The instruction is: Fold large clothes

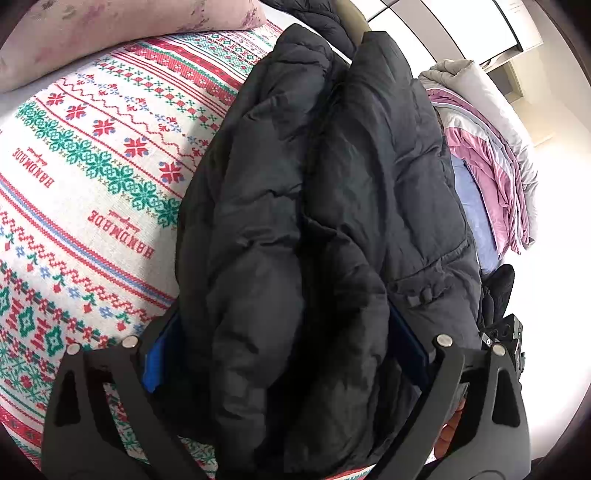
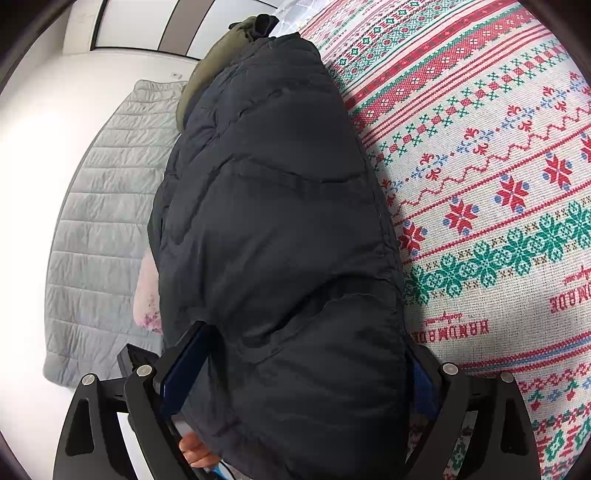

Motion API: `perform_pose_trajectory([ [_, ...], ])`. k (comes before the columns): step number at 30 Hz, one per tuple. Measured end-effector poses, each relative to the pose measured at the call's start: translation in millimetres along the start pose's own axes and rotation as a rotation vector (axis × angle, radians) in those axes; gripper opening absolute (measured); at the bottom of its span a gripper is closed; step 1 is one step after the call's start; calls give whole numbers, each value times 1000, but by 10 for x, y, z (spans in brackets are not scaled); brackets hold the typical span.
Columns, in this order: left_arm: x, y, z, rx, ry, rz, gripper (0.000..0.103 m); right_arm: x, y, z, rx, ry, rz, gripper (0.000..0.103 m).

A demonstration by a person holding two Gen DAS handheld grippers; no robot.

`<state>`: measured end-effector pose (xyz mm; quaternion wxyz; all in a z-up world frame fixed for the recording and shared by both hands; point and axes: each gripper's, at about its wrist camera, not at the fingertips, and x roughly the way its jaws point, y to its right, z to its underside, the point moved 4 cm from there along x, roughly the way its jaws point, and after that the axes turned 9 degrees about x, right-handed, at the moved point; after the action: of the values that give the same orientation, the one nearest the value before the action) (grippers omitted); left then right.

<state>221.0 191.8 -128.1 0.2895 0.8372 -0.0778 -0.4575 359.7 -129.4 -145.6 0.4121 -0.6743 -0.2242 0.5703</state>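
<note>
Left hand-held gripper [image 1: 288, 354] of mine clamped wide on thick bundle of black puffer jacket [image 1: 325, 206], blue pads pressing both sides. Right hand-held gripper [image 2: 306, 365] likewise clamped on jacket. Jacket folded lengthwise, lying on patterned "HANDMADE" bedspread [image 1: 96, 177], beside grey quilt [image 2: 103, 221].

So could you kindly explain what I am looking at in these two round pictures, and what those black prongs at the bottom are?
There is no robot here: a person holds a two-fingered claw in each hand, and a fisheye camera on each looks forward along its fingers. One picture comes from the left claw, the other from the right claw. Each claw has its blue-padded fingers closed around a bulky fold of the same black puffer jacket, which lies on a cloth with a red and green knit pattern. A pink pillow and crumpled pink and grey bedding lie nearby.
</note>
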Motion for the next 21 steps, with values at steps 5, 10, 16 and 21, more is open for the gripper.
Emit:
perform_pose_trajectory([
  [5, 13, 5, 11, 4, 6, 3, 96, 12, -56, 51, -69, 20, 36, 95],
  [10, -1, 24, 58, 2, 21, 9, 96, 49, -129, 85, -105, 37, 74, 94],
  [16, 7, 77, 94, -5, 32, 4, 96, 73, -213, 134, -136, 49, 101, 79],
  [21, 5, 124, 106, -12, 43, -2, 96, 92, -298, 139, -184, 57, 140, 70],
])
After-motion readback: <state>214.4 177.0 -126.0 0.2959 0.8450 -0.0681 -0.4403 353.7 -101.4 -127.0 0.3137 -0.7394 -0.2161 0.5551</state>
